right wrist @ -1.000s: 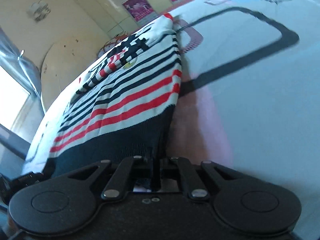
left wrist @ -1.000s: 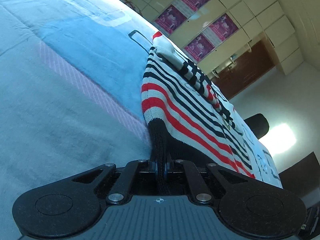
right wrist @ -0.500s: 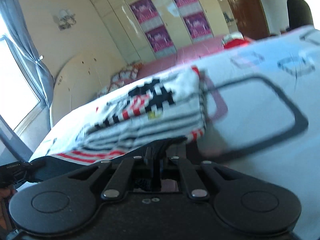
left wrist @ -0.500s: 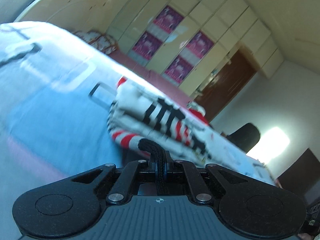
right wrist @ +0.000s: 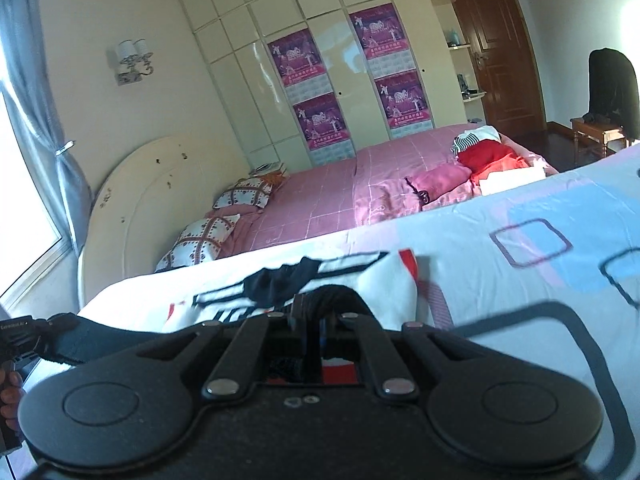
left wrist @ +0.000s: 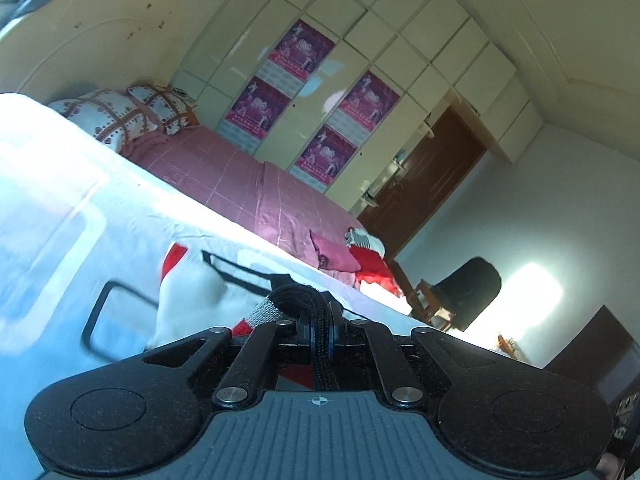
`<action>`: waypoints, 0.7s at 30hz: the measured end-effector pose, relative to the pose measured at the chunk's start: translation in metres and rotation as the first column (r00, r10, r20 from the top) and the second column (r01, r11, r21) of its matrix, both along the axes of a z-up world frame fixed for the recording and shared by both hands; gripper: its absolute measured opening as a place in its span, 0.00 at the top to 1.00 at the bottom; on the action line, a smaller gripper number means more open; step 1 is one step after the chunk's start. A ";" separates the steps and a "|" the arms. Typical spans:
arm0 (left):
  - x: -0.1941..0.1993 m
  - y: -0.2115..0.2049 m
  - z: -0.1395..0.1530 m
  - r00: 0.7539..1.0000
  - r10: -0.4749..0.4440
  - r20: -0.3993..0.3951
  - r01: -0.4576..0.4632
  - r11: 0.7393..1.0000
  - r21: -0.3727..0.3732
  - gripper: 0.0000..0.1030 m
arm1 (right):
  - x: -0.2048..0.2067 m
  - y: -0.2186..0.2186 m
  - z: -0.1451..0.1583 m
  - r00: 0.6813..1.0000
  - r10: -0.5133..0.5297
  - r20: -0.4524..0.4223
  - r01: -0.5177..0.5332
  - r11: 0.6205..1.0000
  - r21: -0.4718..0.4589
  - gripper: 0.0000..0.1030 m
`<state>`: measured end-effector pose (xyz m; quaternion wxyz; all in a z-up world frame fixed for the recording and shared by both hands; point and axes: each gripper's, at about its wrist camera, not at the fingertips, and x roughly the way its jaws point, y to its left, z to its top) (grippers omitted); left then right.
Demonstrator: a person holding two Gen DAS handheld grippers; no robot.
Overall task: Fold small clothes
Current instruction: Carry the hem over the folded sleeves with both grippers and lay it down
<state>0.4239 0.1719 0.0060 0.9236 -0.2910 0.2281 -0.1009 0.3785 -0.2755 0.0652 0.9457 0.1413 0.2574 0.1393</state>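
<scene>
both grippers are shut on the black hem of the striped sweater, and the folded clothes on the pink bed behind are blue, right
Not quite: the clothes piled on the pink bed are red and pink, not blue, as the right wrist view shows. The rest holds: the left gripper and the right gripper are each shut on the black hem of the striped sweater.

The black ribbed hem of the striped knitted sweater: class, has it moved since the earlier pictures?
Yes. The black ribbed hem, clamped in the left gripper and right gripper, has risen off the pale patterned bedsheet, carried forward toward the sweater's collar end.
</scene>
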 end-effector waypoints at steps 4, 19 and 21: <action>0.051 0.001 -0.008 0.999 -0.023 -0.036 0.024 0.999 0.029 0.95 | 0.053 0.005 -0.010 1.000 -0.011 -0.025 0.011 1.000 -0.008 0.94; 0.183 0.006 -0.091 0.970 -0.065 -0.236 0.081 0.995 0.060 0.95 | 0.192 0.016 -0.098 0.973 -0.033 -0.230 0.032 0.999 -0.009 0.94; 0.190 0.005 -0.101 0.963 -0.070 -0.259 0.091 0.994 0.068 0.95 | 0.203 0.012 -0.111 0.965 -0.036 -0.259 0.039 0.999 0.003 0.94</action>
